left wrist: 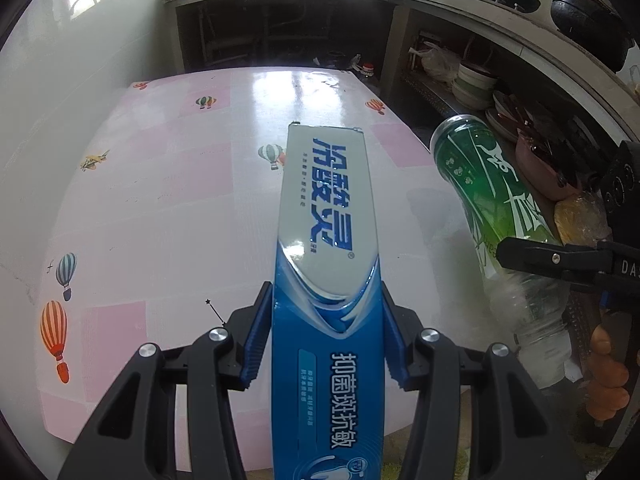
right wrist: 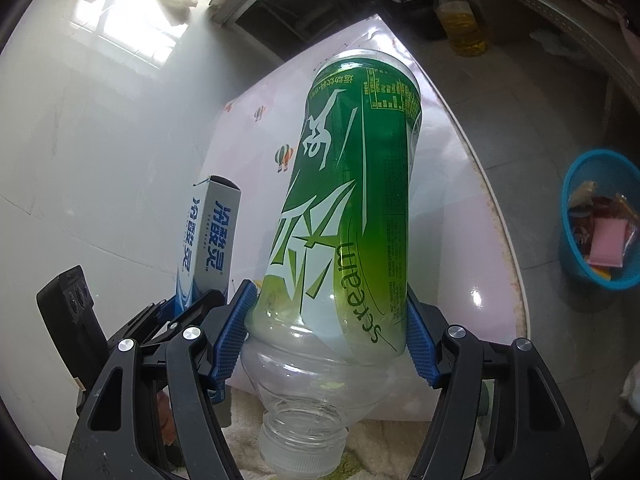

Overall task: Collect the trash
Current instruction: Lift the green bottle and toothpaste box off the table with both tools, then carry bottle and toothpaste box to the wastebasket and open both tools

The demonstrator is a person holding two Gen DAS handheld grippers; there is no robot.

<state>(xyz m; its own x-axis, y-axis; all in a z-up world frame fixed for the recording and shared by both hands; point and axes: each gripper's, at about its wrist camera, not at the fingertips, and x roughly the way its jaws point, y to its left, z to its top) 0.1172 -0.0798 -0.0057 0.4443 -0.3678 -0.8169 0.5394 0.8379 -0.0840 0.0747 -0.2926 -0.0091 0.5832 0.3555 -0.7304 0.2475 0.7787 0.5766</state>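
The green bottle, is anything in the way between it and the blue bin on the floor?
Nothing visible blocks it. The right gripper holds the green bottle above the table, and the blue bin sits open on the floor past the table's edge, off to the right, with only bare floor between.

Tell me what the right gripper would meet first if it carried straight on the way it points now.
Probably the pink tablecloth. The right gripper, shut on the green bottle, points down over it, so the bottle's base would likely touch first. Depth is unclear. The blue basket sits off to the side.
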